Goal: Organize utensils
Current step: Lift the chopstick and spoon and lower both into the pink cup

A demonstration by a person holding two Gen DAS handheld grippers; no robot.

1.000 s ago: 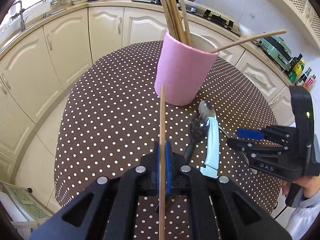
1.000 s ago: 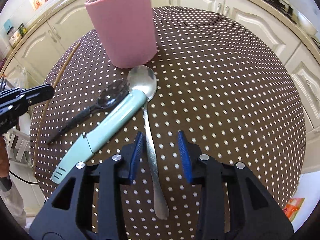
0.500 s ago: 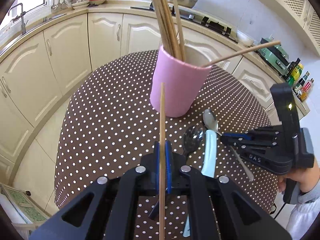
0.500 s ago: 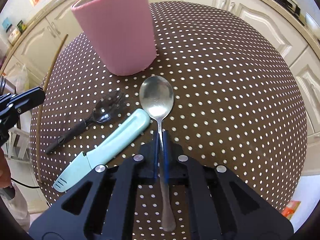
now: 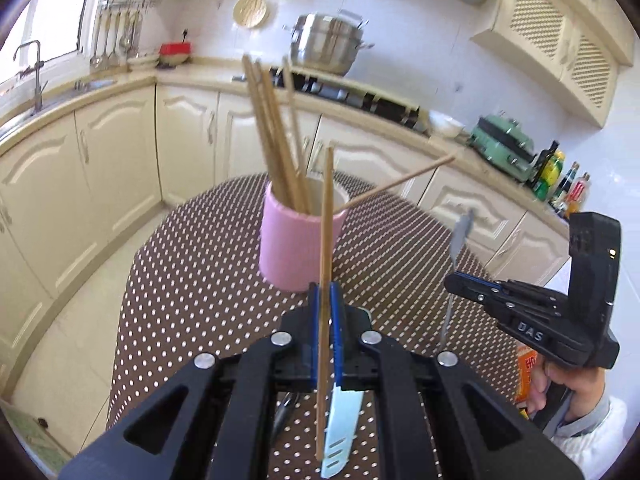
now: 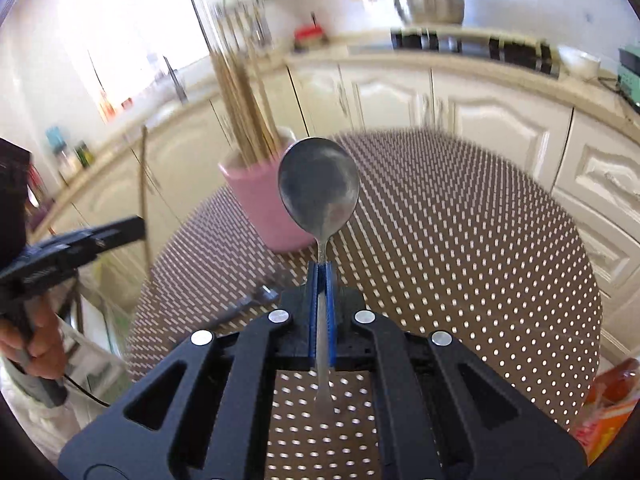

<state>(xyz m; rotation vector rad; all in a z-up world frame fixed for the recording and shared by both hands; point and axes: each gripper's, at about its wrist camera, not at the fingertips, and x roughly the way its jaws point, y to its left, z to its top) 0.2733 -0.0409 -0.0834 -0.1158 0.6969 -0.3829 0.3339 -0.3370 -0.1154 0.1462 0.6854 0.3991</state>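
The spoon (image 6: 319, 188) stood bowl-up, clear of the worktop (image 6: 460, 240), its handle clamped between the blue pads of the right hand-held gripper (image 6: 320, 276); gripping low on the handle kept the bowl free and probably suited dropping it handle-first into the pink cup (image 6: 260, 200). The left hand-held gripper (image 5: 325, 292) was closed on a single chopstick (image 5: 326, 216), held upright just before the pink cup, which already held several chopsticks (image 5: 276, 136). A pale blue knife (image 5: 340, 420) and a dark utensil, partly hidden, lay on the worktop beneath the left hand-held gripper. One second earlier the spoon lay flat between open right jaws and the chopstick was held lower; both had since been raised toward the cup.
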